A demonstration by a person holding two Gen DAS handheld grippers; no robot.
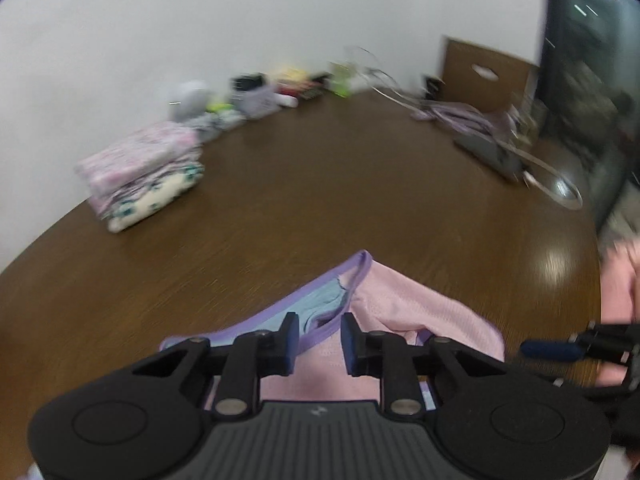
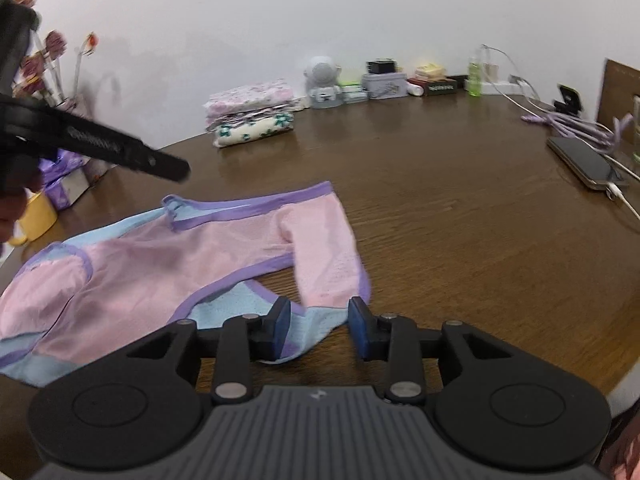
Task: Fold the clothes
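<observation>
Partly, right tongs (image 2: 318,330) hide the pink garment's (image 2: 200,256) blue edge.

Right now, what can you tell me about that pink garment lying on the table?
The pink garment is thin mesh-like fabric with light blue panels and purple binding along its edges. It lies spread out, partly folded over and rumpled, on the brown wooden table. The right gripper hangs open over its near blue corner, not pinching it.

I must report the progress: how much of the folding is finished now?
Done: a stack of folded clothes sits near the wall. In hand: the pink garment lies partly doubled over on the table; both the left tongs and right tongs are open, gripping nothing. Left: finishing its folds and stacking it.
</observation>
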